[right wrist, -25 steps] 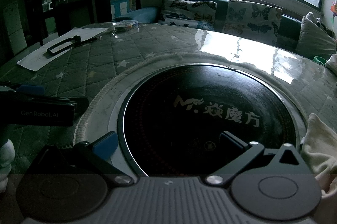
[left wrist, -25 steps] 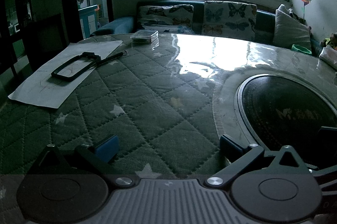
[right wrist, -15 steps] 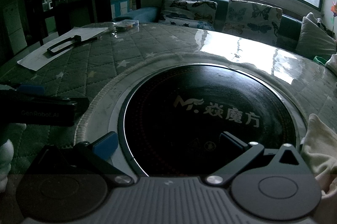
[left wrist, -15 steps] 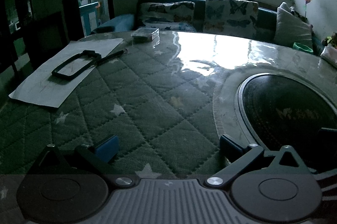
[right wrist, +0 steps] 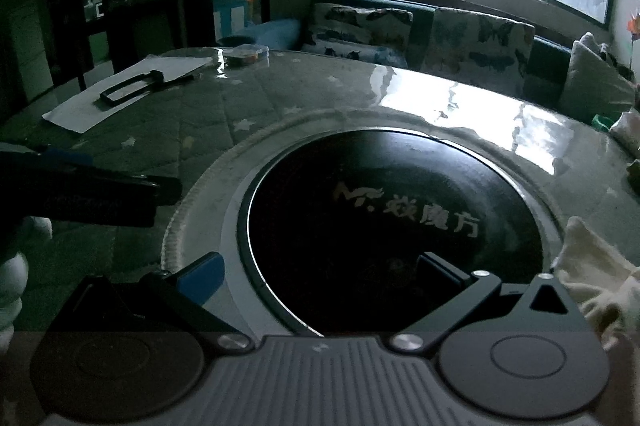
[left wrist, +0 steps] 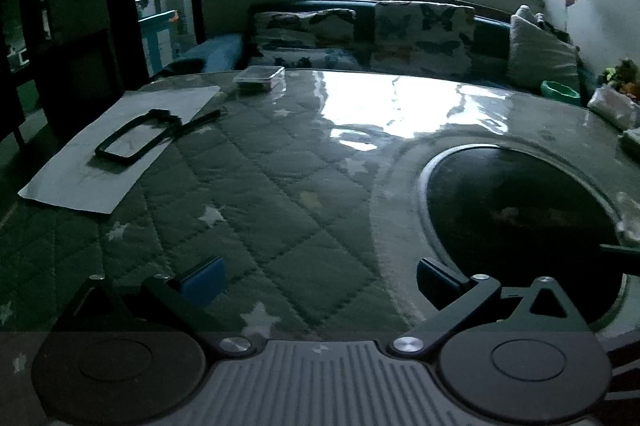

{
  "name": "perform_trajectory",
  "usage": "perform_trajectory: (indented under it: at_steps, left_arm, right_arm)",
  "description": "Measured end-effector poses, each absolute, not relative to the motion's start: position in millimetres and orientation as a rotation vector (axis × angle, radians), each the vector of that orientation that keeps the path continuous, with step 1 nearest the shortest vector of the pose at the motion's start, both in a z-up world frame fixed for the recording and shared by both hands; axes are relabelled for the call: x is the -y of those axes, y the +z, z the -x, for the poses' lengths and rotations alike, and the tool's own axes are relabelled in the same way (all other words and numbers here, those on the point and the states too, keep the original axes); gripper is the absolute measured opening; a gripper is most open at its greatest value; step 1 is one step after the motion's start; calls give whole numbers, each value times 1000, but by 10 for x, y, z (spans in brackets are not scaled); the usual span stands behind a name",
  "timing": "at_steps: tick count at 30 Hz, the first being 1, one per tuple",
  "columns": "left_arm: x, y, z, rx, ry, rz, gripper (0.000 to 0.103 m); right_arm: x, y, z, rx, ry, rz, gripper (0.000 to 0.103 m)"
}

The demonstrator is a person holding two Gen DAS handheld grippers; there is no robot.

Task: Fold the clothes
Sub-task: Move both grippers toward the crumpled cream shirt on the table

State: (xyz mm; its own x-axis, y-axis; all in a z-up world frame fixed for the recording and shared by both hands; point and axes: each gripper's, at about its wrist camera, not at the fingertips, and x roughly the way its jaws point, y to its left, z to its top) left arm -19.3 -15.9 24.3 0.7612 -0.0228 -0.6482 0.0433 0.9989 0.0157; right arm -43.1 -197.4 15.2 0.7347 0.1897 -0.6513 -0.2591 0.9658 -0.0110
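Observation:
A cream cloth garment [right wrist: 596, 274] lies bunched at the right edge of the table in the right wrist view, just right of my right gripper [right wrist: 320, 276]. That gripper is open and empty, low over the black round cooktop [right wrist: 392, 226]. My left gripper [left wrist: 320, 278] is open and empty over the green quilted table cover [left wrist: 240, 194]. It also shows from the side at the left of the right wrist view [right wrist: 92, 190]. A sliver of pale cloth [left wrist: 630, 216] shows at the right edge of the left wrist view.
A white paper sheet [left wrist: 100, 162] with a black rectangular frame [left wrist: 132, 140] and a pen lies at the far left. A clear plastic box [left wrist: 260, 77] stands at the far edge. A sofa with butterfly cushions [left wrist: 420, 38] is behind the table.
Both views have dipped and shifted slightly, so the table appears a little lower and farther. Both grippers stay open and empty.

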Motion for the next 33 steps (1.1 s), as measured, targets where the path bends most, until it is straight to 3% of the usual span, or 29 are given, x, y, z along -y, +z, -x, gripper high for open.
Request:
perform_trajectory:
  at_steps: [33]
  left_arm:
    - [957, 527, 547, -676, -264, -109, 103]
  right_arm:
    - [2594, 481, 1215, -646, 150, 77, 103]
